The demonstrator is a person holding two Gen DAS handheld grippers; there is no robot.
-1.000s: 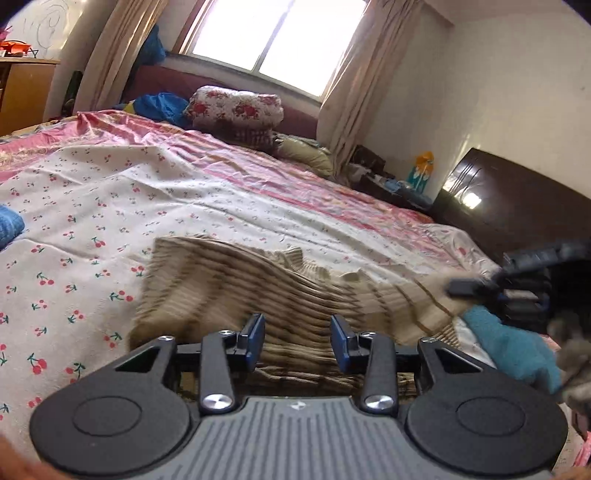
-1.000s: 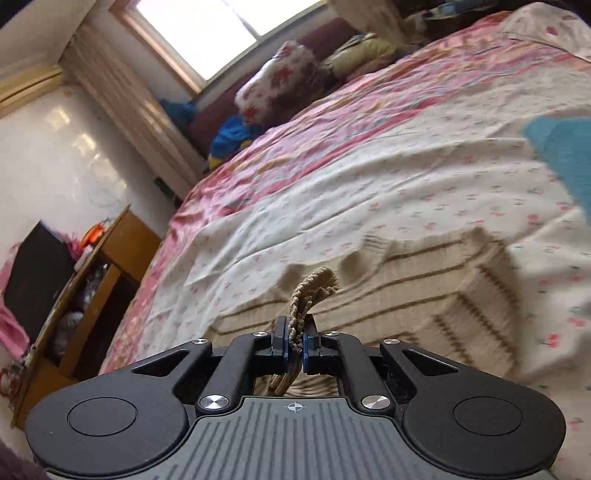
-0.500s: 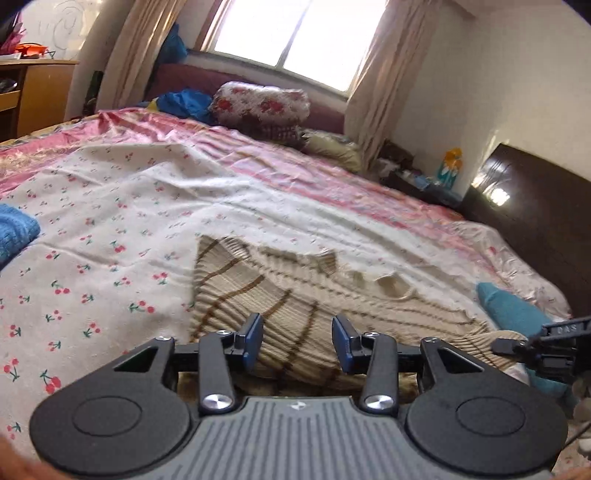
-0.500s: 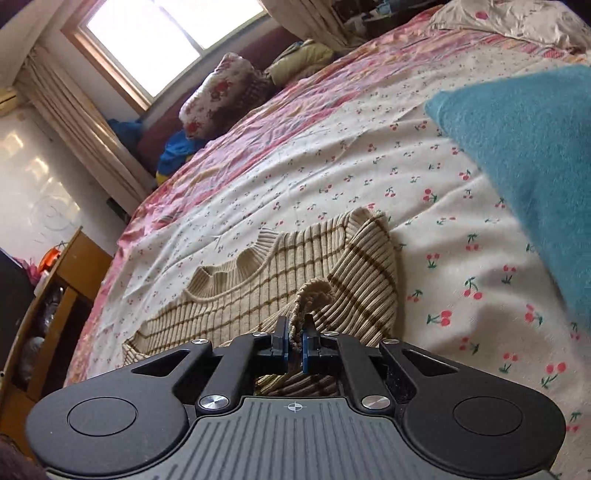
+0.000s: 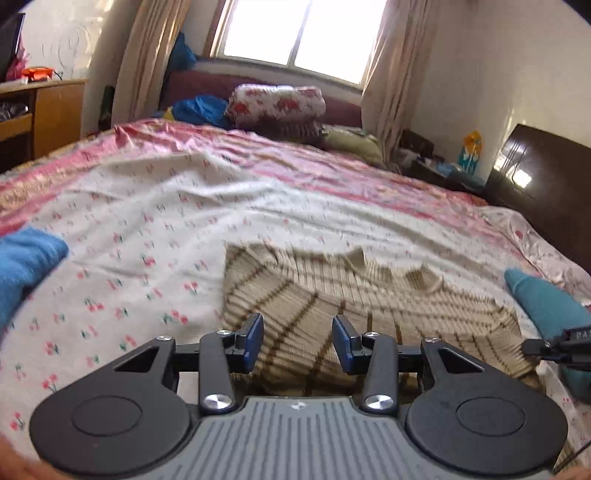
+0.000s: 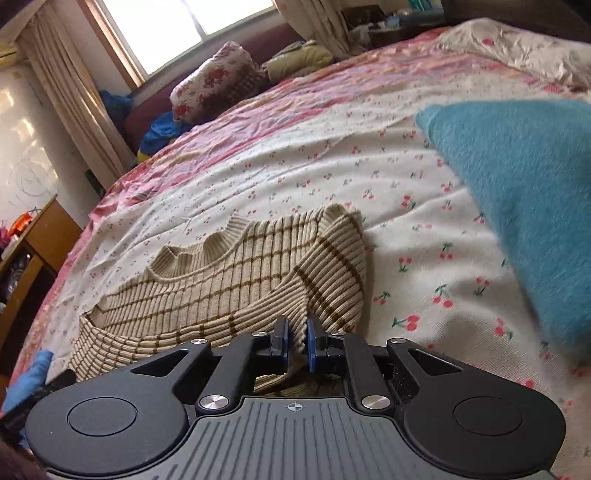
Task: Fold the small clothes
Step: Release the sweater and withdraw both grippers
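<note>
We look across a bed (image 5: 155,206) spread with a cherry-print sheet, a curtained window (image 5: 291,33) beyond it and a teal cloth (image 6: 524,192) lying off to one side. The beige striped sweater (image 6: 236,280) lies flat in the middle of the sheet, its sleeve folded in over the body. Our left gripper (image 5: 297,341) hovers just above its near edge with fingers apart and nothing between them, while our right gripper (image 6: 296,341) has the sleeve's ribbed edge between its fingers, which are opening.

sweater (image 6: 236,291): beige, brown grid stripes | sheet (image 6: 332,173): white, red cherries | cloth (image 6: 524,177): teal
</note>
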